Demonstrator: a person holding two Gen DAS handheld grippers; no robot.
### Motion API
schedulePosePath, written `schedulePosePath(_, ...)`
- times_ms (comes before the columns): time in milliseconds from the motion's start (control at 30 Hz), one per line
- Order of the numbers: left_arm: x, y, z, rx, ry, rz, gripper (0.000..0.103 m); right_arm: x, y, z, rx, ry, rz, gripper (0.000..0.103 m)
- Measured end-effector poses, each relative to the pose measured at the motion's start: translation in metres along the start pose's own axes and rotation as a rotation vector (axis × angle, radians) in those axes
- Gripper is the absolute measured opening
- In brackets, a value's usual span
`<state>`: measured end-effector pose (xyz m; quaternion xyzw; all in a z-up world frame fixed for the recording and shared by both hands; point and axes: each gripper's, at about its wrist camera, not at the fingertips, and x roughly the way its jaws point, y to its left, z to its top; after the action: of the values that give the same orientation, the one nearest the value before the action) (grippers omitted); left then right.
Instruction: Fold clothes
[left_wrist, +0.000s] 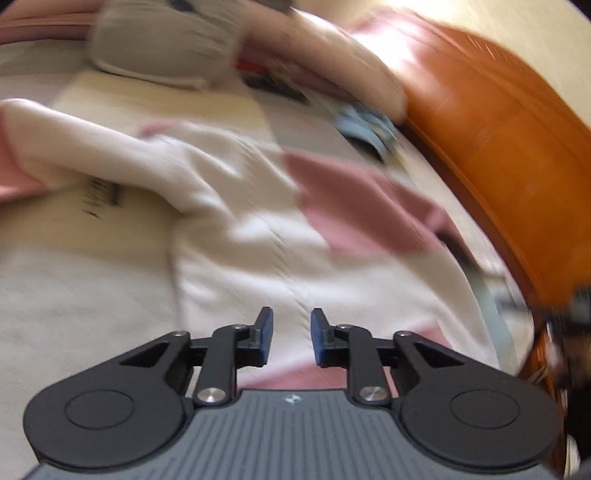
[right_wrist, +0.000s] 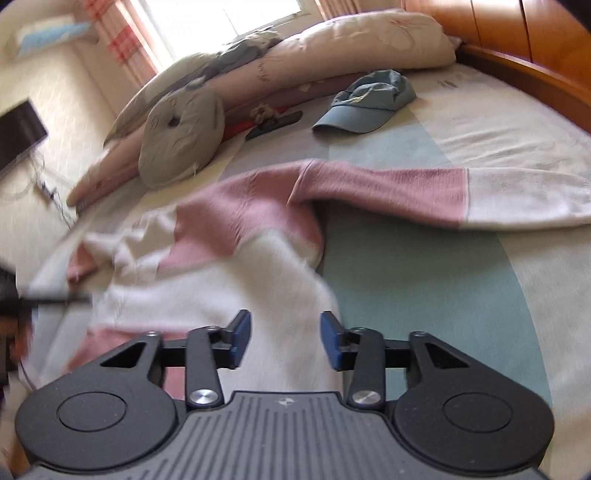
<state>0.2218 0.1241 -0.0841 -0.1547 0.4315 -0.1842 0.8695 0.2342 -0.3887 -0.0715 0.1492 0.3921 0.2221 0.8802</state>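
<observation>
A pink and white sweater (left_wrist: 240, 229) lies rumpled on the bed. In the right wrist view the sweater (right_wrist: 229, 221) has one sleeve (right_wrist: 406, 192) stretched out to the right, pink with a white cuff end. My left gripper (left_wrist: 291, 321) hovers over the white body of the sweater, jaws a little apart and nothing pinched between them. My right gripper (right_wrist: 285, 325) is open wider above the sweater's white hem edge. Blurred white cloth shows in the gap, and the pads do not press on it.
The bed sheet (right_wrist: 424, 288) is pale with teal patches. A blue cap (right_wrist: 369, 103) lies beyond the sleeve, near a grey round cushion (right_wrist: 181, 136) and a long pillow (right_wrist: 351, 40). An orange wooden headboard (left_wrist: 498, 129) borders the bed. A dark screen (right_wrist: 18, 133) hangs on the far wall.
</observation>
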Motion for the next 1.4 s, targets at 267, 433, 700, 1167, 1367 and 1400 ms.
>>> schedulePosePath(267,0.035,-0.044,-0.019,0.141,0.103,-0.016,0.040,0.092,-0.019,0.069,0.028,0.032,-0.012,0.053)
schedulePosePath(433,0.034,-0.045,-0.020,0.150,0.101,-0.016,0.045,0.141,-0.015,0.079,-0.038,0.097,-0.017,0.023)
schedulePosePath(700,0.027,-0.047,-0.015,0.173,0.075,0.043,0.045,0.134,-0.025,0.091,-0.046,-0.010,-0.186,0.018)
schedulePosePath(1167,0.001,-0.080,-0.094,0.478,0.108,0.212,0.060,0.047,0.081,-0.075,-0.424,0.151,-0.193,0.047)
schedulePosePath(1367,-0.025,-0.073,-0.094,0.400,0.124,0.194,0.064,0.004,0.099,-0.103,-0.475,0.156,-0.265,0.054)
schedulePosePath(1400,-0.023,-0.076,-0.088,0.396,0.101,0.192,0.063,0.004,0.107,-0.101,-0.491,0.136,-0.247,0.054)
